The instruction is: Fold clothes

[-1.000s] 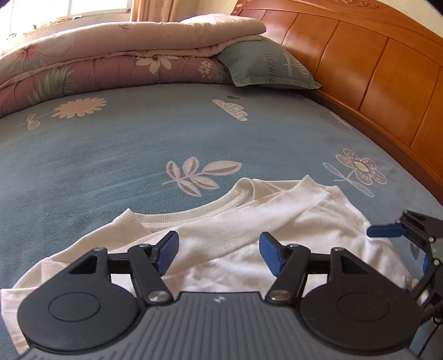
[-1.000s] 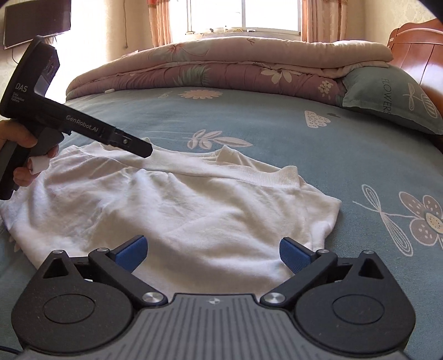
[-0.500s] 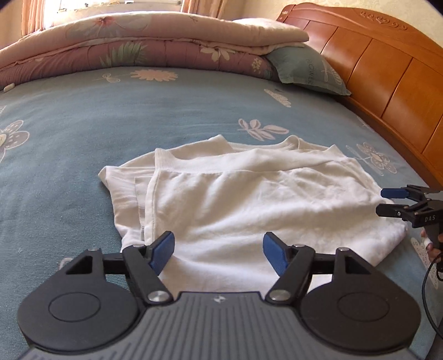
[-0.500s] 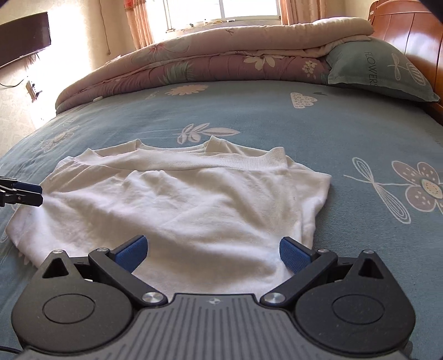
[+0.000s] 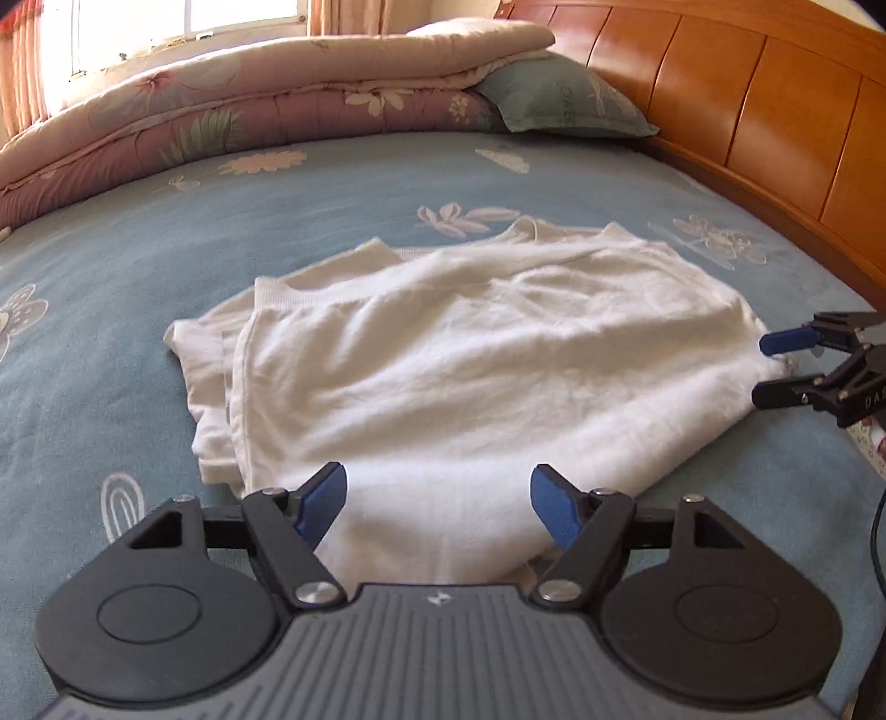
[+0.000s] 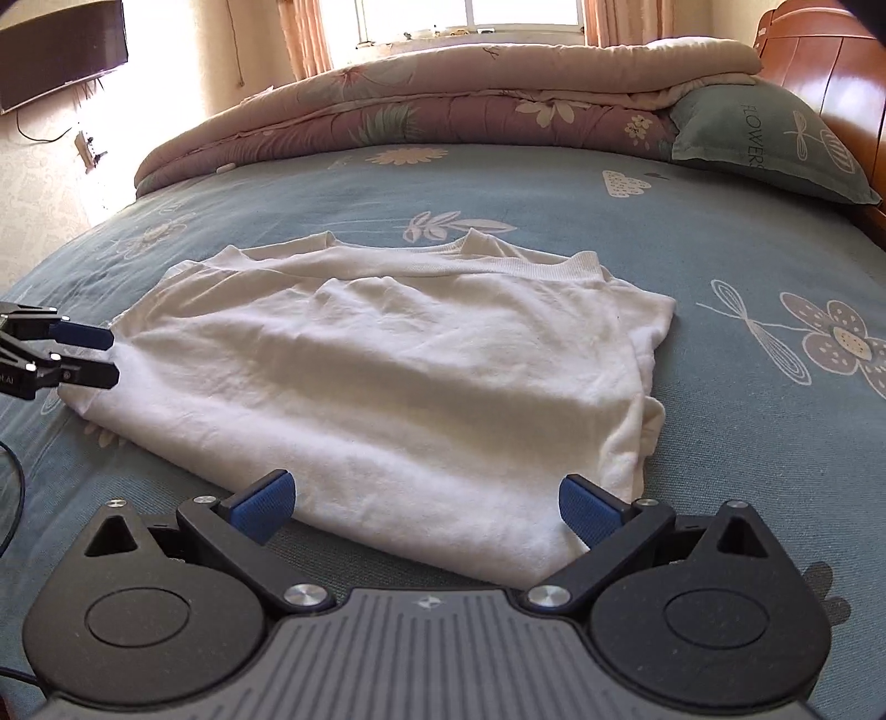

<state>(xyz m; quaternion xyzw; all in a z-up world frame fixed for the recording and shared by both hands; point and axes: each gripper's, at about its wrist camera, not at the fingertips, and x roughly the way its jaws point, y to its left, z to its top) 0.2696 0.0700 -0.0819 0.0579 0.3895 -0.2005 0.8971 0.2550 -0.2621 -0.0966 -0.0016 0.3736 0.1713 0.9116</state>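
Garment: white knit top (image 6: 382,376) lies doubled on the blue bedsheet (image 6: 554,183), ribbed hem band up near the collar end, layered edges showing at both sides.
Location: middle of the bed, directly ahead of both grippers; folded quilt (image 6: 443,94) and pillow (image 6: 769,144) well beyond it, wooden headboard (image 5: 747,94) to the right.
Left gripper (image 5: 437,507): jaws spread wide, nothing between them; tips sit over the near edge of the cloth. Seen from the right wrist view, it sits at the top's left edge with fingers apart.
Right gripper (image 6: 426,504): jaws released, empty; blue pads flank the near corner of the fold.
Change: a second ago the left gripper was close above the collar; half a second ago both had drawn back to the near edge. They are now slightly nearer the cloth, and the garment's outline has not shifted.
Meaning: judged, one fold stands laid and let go; whether a further fold follows cannot be told.
Writing: pillow reads "FLOWERS"; the left gripper body shows partial letters, unreadable now.
Wall item: dark screen (image 6: 61,50) upper left, no legible marking.
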